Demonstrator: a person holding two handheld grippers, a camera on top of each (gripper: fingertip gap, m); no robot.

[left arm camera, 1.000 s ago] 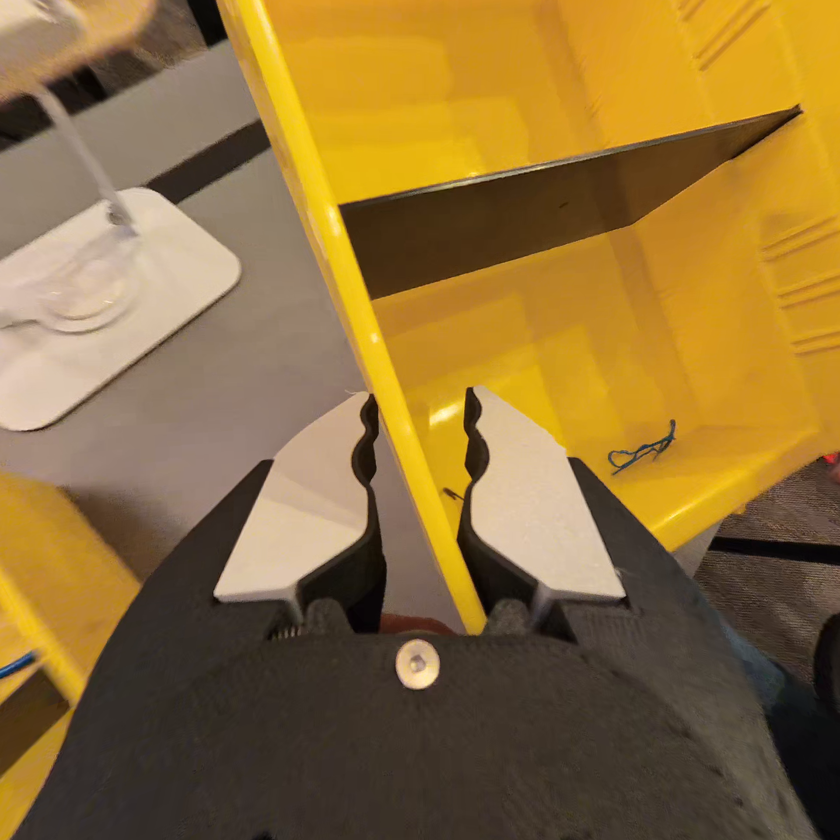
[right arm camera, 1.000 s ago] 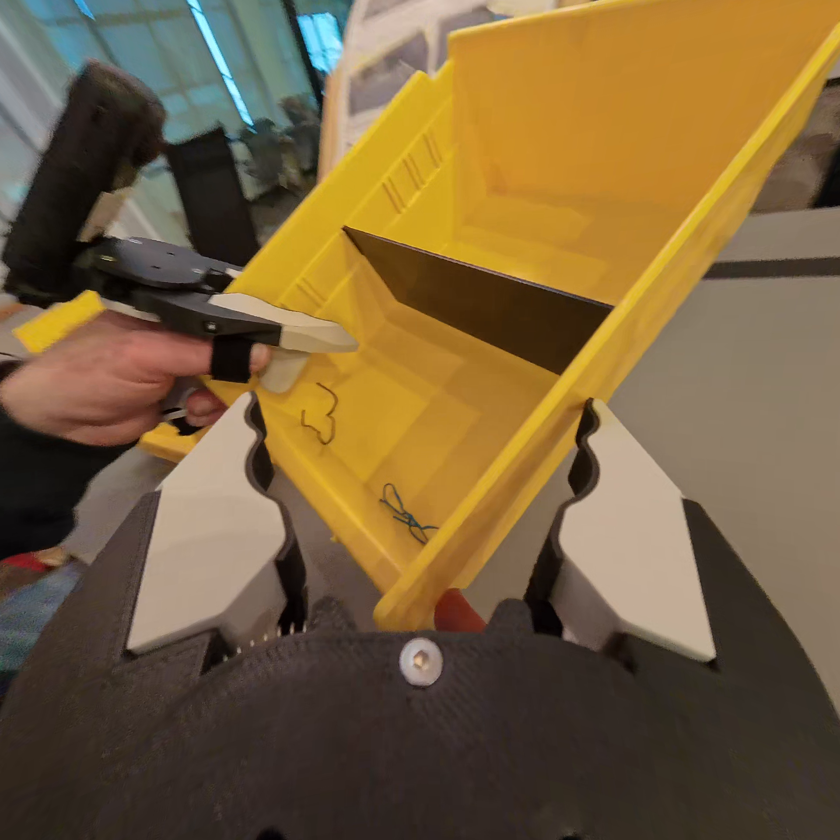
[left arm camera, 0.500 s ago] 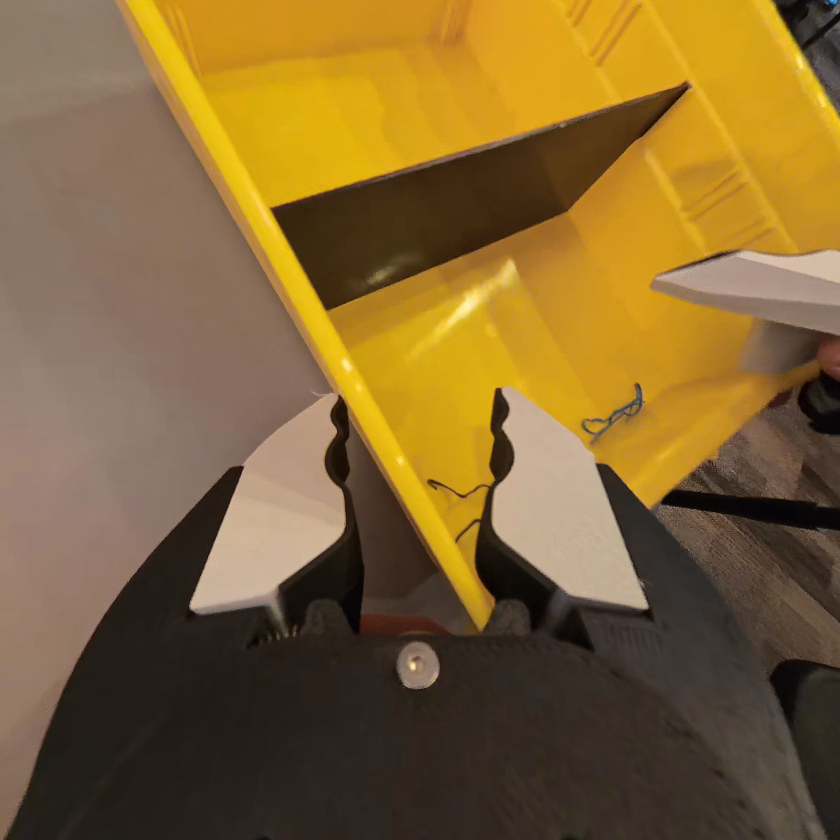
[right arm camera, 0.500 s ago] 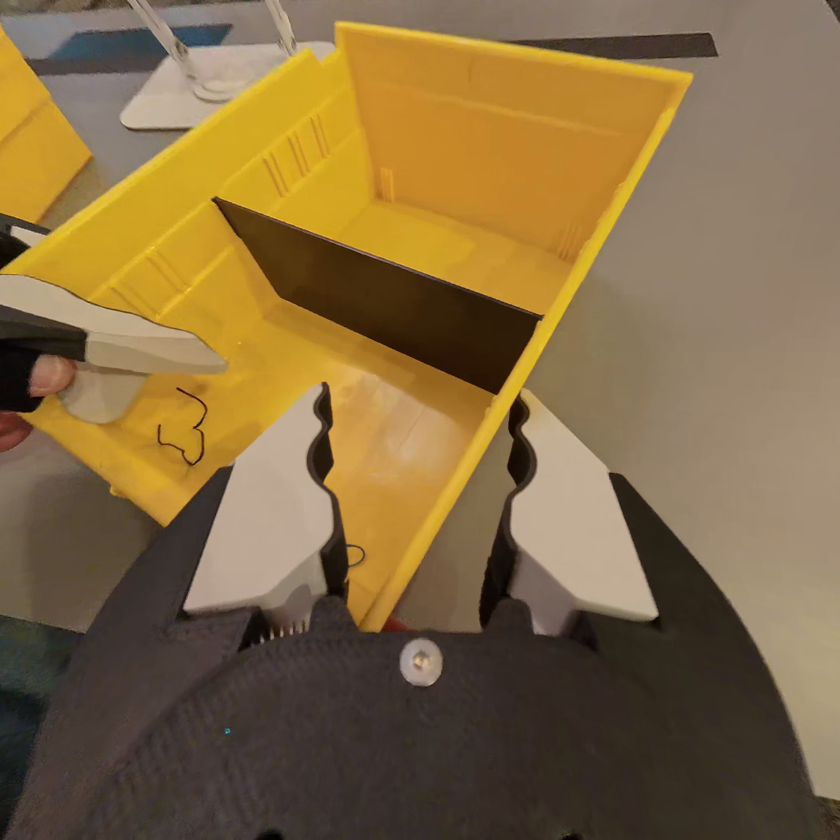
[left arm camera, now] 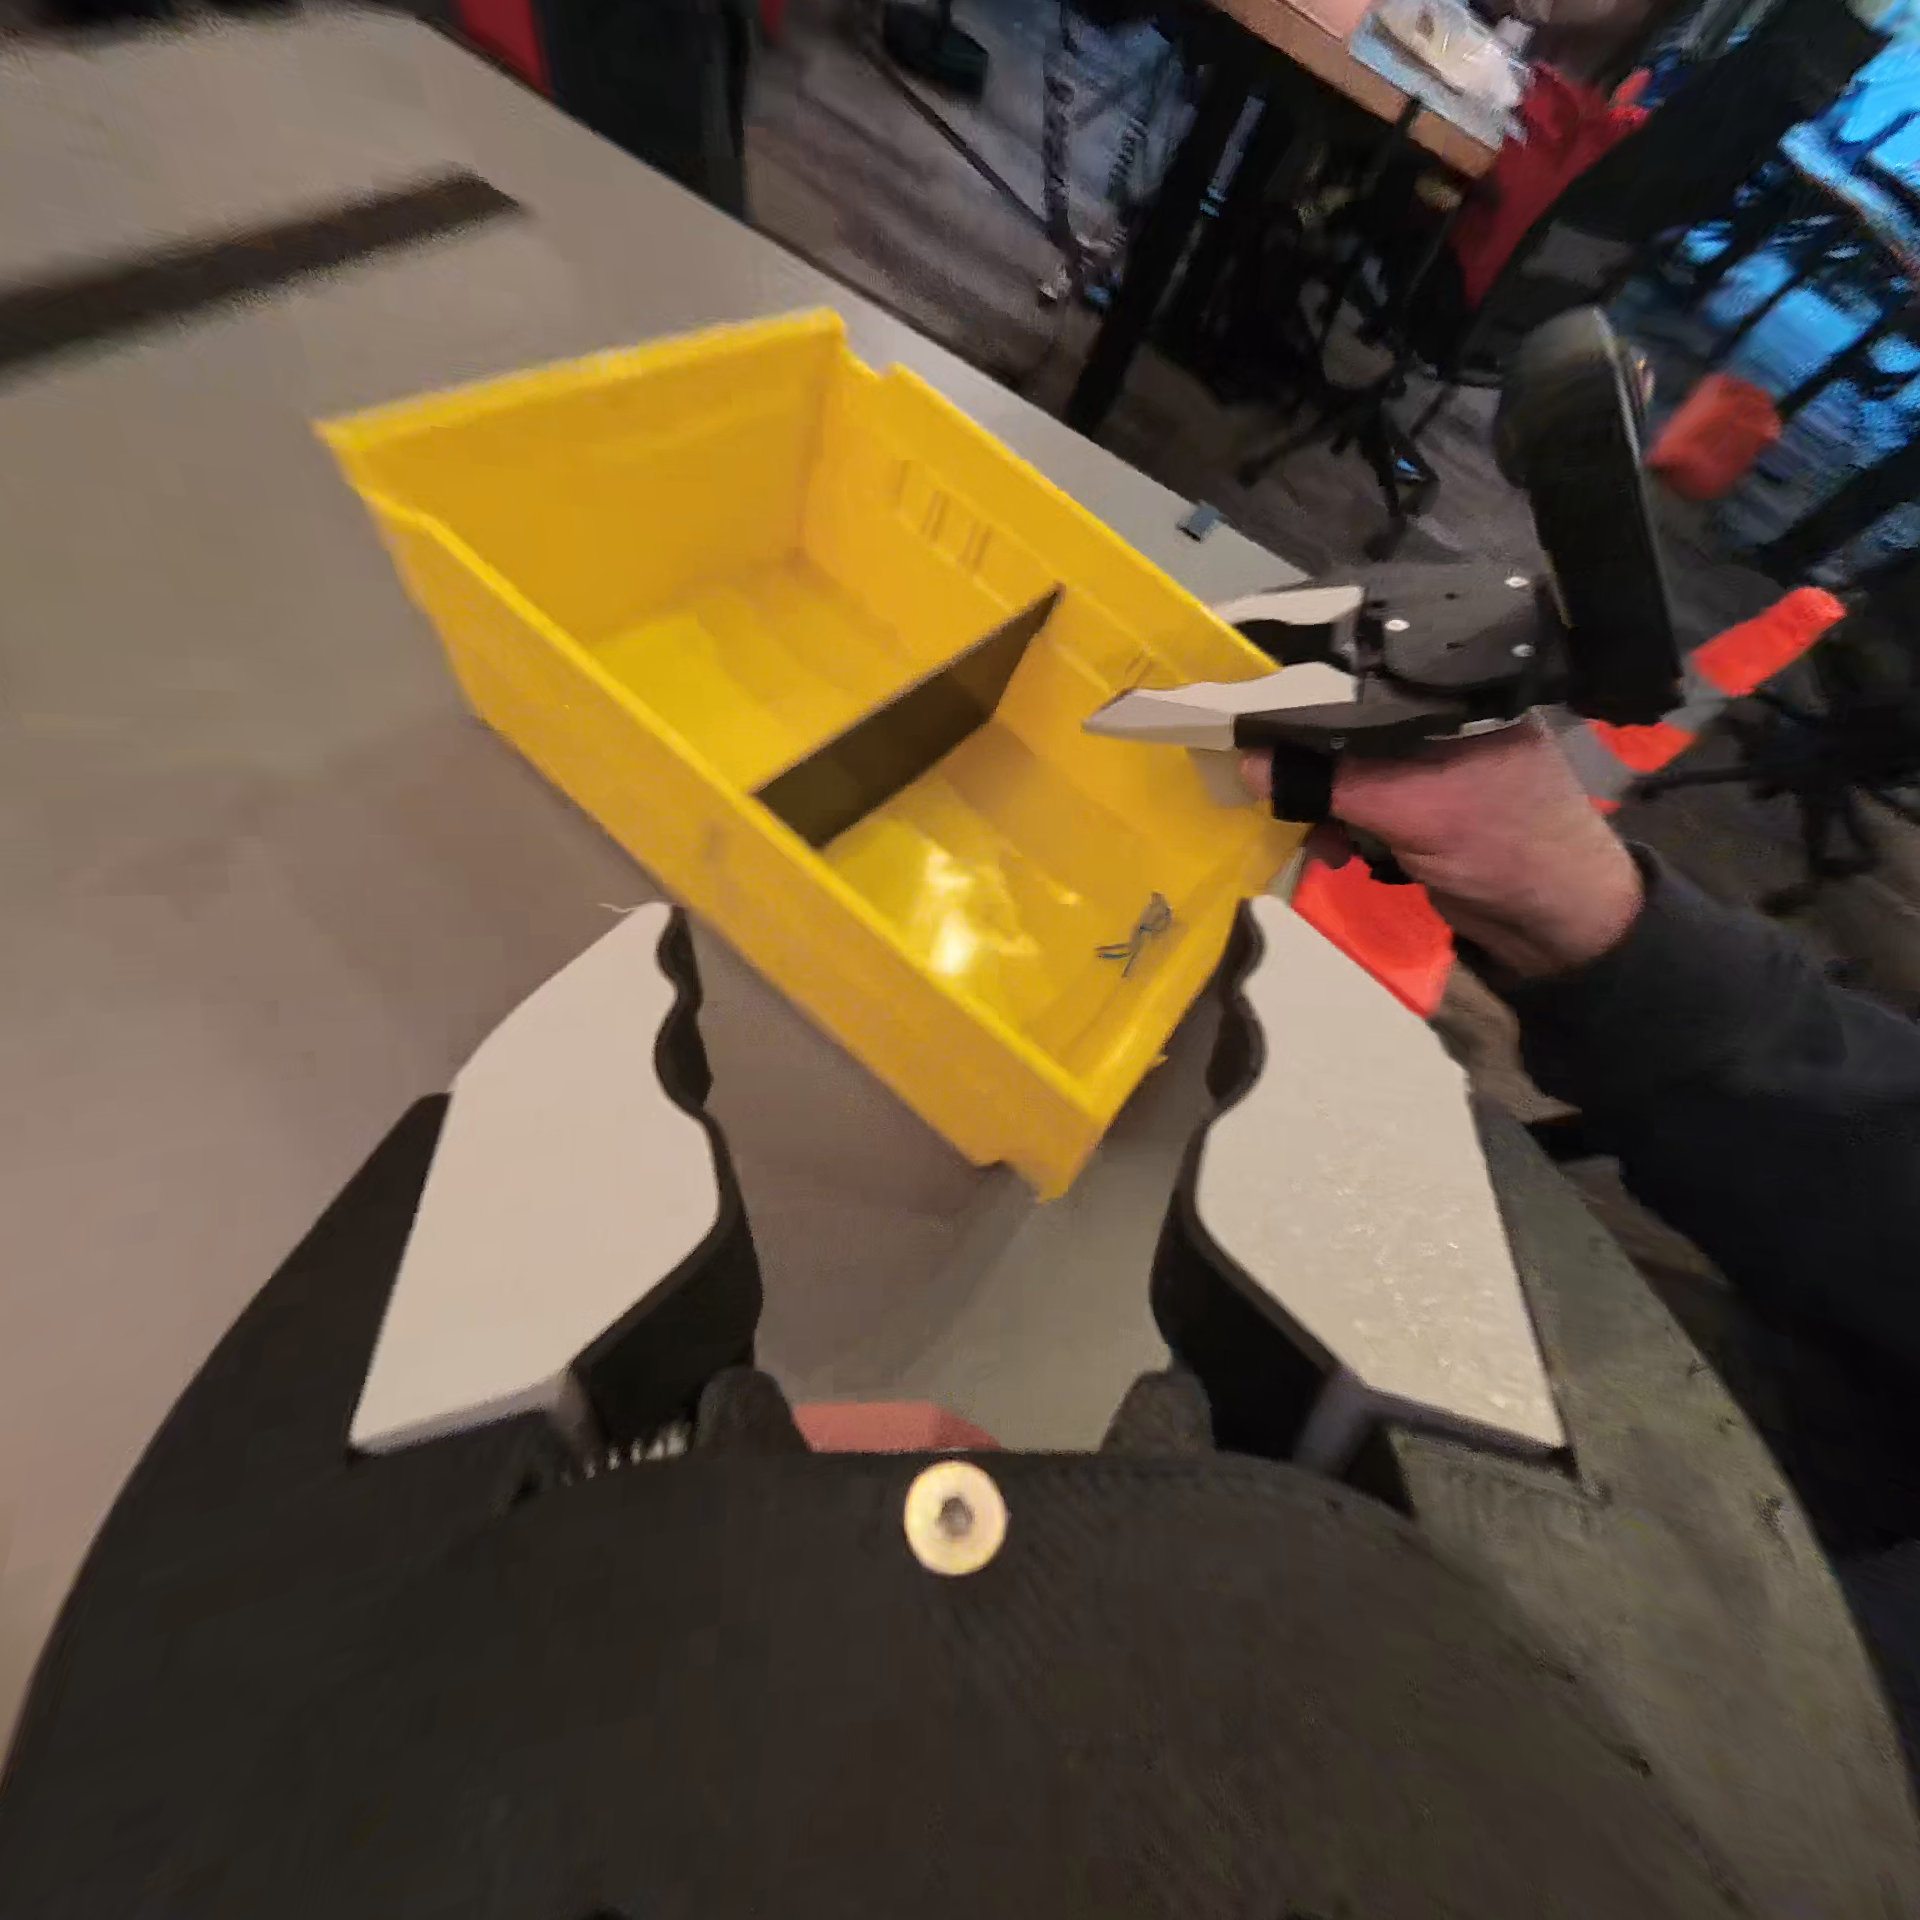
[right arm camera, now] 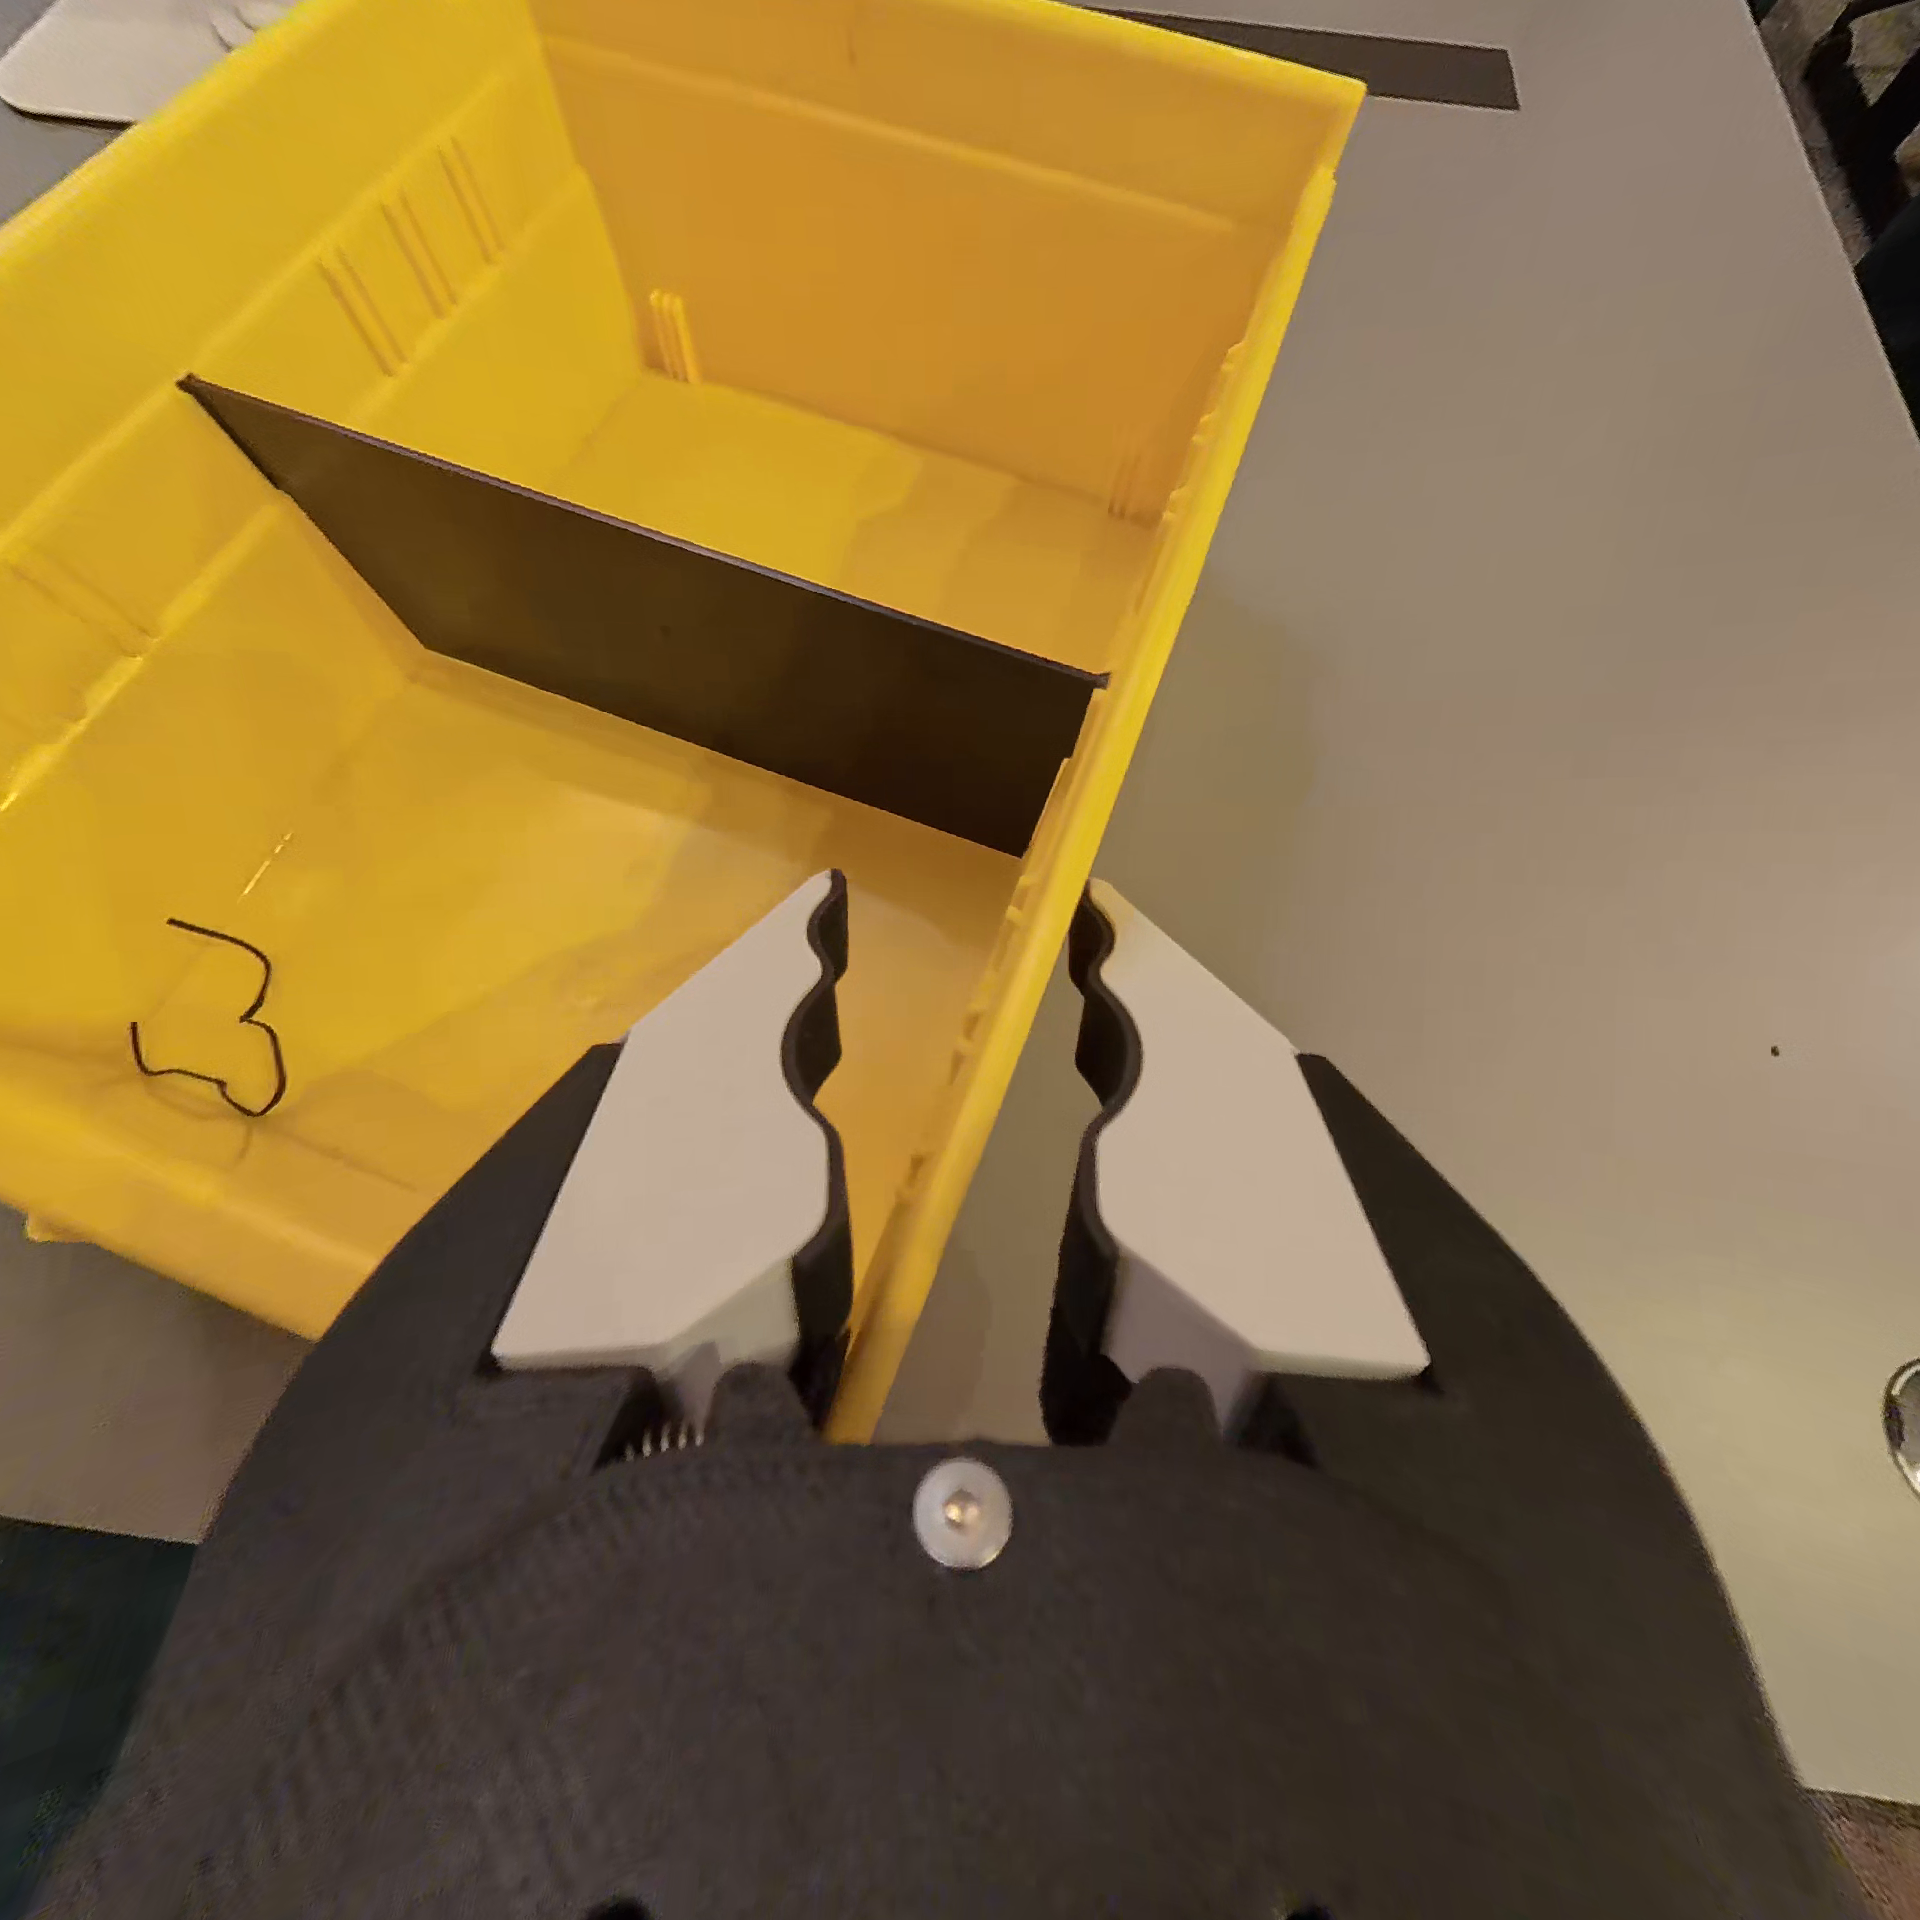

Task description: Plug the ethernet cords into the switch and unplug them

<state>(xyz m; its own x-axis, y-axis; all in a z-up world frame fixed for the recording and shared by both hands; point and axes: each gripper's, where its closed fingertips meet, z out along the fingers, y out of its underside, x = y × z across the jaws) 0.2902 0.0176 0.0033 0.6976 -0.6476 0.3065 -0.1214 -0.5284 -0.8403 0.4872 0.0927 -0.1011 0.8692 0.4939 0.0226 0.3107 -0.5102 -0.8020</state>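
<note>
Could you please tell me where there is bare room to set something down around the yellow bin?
The grey table right of the yellow bin lies bare up to the black strip. The bin's compartment beyond the black divider is bare too. The right gripper crowds its near side wall.

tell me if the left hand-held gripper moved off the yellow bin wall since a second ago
Yes. The left hand-held gripper straddled the yellow bin wall a second ago; now it has backed away toward the bin's near corner, open, with grey table between its fingers.
</note>
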